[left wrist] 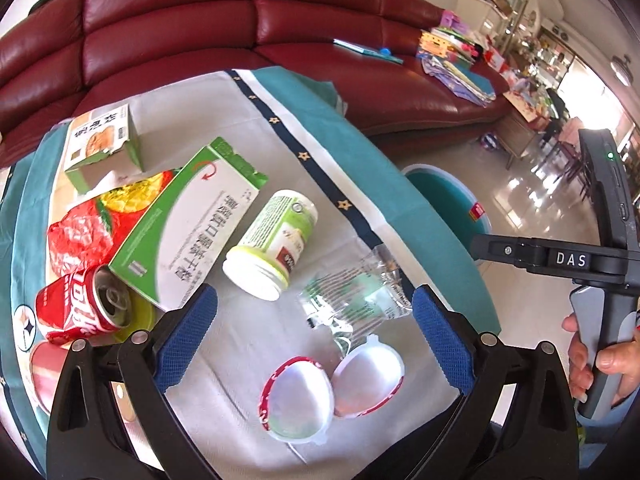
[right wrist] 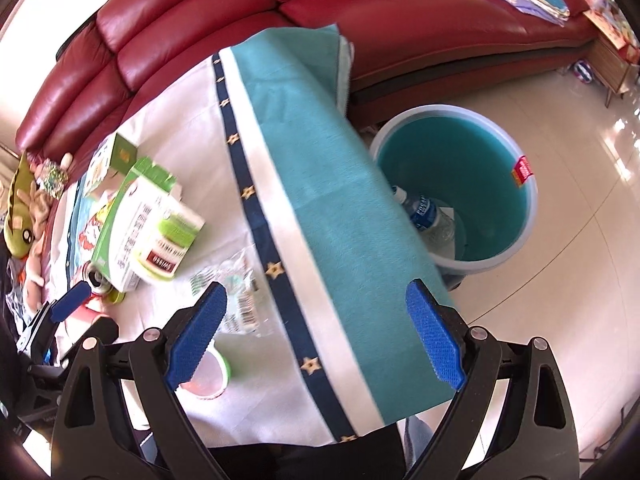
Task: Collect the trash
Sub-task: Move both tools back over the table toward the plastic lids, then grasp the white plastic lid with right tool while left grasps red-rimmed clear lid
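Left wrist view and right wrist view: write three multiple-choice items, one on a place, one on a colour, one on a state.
1. Where is the water bottle?
A. on the sofa
B. inside the teal bin
C. on the tablecloth

2. What colour is the soda can?
A. red
B. blue
C. silver all over

3. How is the left hand-held gripper?
A. shut on the can
B. shut on a box
C. open, holding nothing

Key: B, the bottle lies in the bin; A, red body; C, blue pads stand apart with nothing gripped.
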